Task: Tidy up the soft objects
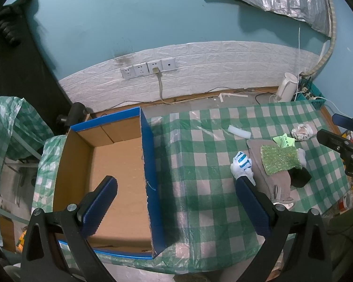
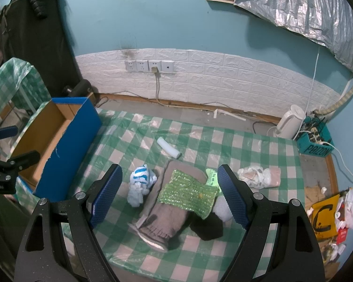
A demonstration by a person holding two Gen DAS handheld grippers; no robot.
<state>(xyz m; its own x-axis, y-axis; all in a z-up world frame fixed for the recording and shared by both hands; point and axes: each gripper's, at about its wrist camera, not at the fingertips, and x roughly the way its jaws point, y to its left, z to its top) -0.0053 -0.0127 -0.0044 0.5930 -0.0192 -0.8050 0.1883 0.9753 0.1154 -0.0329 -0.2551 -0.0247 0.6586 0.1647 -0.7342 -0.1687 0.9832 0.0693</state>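
Observation:
A blue cardboard box (image 1: 150,155) (image 2: 82,127) with a bare brown inside stands at the table's left end. A heap of soft things lies on the checked cloth: a glittery green cloth (image 2: 188,191) (image 1: 280,159) on a grey-brown knitted piece (image 2: 162,221) (image 1: 270,178), a white and blue bundle (image 2: 141,183) (image 1: 241,164), a black item (image 2: 207,228) (image 1: 300,177), a white foam roll (image 2: 168,148) (image 1: 238,132). My right gripper (image 2: 169,195) hangs open above the heap. My left gripper (image 1: 176,204) is open, straddling the box's right wall.
A crumpled white bag (image 2: 258,176) lies right of the heap. A white kettle (image 2: 289,121) and a teal crate (image 2: 314,141) of cables stand at the back right. Wall sockets (image 2: 149,65) sit behind. Litter and a yellow card (image 2: 324,216) lie at the right edge.

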